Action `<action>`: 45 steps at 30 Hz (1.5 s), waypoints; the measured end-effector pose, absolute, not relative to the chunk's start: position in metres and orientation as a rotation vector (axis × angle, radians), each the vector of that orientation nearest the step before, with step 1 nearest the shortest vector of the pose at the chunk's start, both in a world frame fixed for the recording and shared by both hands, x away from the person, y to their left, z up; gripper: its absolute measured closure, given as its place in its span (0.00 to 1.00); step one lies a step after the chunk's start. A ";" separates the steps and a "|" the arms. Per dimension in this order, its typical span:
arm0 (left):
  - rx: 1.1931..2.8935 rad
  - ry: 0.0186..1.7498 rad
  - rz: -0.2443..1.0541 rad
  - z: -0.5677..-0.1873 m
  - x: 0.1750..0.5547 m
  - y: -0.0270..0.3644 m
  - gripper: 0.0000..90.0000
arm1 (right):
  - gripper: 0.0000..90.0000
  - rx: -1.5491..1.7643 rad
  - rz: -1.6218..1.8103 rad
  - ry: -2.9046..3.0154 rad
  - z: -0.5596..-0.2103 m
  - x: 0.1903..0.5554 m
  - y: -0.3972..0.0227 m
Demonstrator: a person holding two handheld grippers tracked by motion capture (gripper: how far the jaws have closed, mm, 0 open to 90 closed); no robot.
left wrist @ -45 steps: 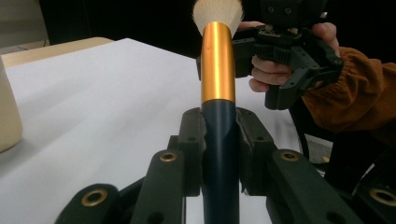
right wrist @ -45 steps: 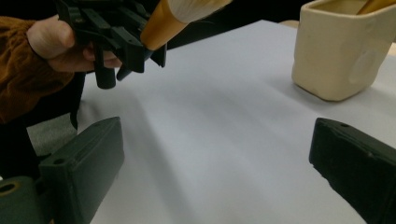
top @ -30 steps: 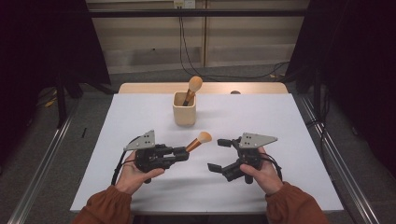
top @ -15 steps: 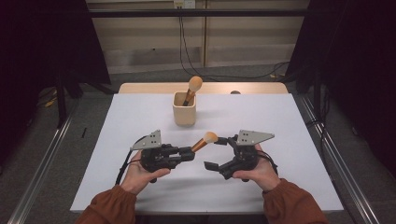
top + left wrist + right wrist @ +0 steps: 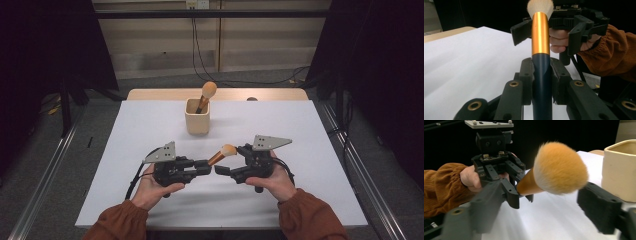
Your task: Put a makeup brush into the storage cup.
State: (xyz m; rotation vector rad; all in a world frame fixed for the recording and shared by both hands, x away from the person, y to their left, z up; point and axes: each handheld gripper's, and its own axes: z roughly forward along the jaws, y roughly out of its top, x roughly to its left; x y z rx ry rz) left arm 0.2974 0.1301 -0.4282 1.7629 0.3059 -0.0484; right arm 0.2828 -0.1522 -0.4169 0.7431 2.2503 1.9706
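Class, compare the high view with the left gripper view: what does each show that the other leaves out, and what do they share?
High view alone: the cream cup at the table's far side with a second brush standing in it, and both forearms. Left gripper view alone: the left gripper clamped on the dark handle, with the gold collar above it. Both: the held brush, the white table, and the right gripper, whose jaws have just been closing around the brush.
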 end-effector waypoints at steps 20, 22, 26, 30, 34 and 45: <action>1.755 0.282 -0.065 -0.431 0.297 0.129 0.82 | 0.69 0.748 2.119 2.268 -0.417 0.286 -0.150; 1.754 0.281 -0.067 -0.431 0.297 0.129 0.82 | 0.71 0.755 2.131 2.269 -0.417 0.287 -0.150; 1.756 0.278 -0.074 -0.432 0.297 0.128 0.82 | 0.76 0.762 2.146 2.268 -0.418 0.288 -0.151; 1.759 0.277 -0.064 -0.432 0.298 0.128 0.81 | 0.79 0.758 2.156 2.273 -0.418 0.288 -0.152; 1.757 0.289 -0.054 -0.433 0.299 0.128 0.79 | 0.82 0.751 2.173 2.266 -0.418 0.289 -0.151; 1.765 0.345 -0.044 -0.434 0.299 0.129 0.62 | 0.82 0.771 2.154 2.273 -0.416 0.289 -0.154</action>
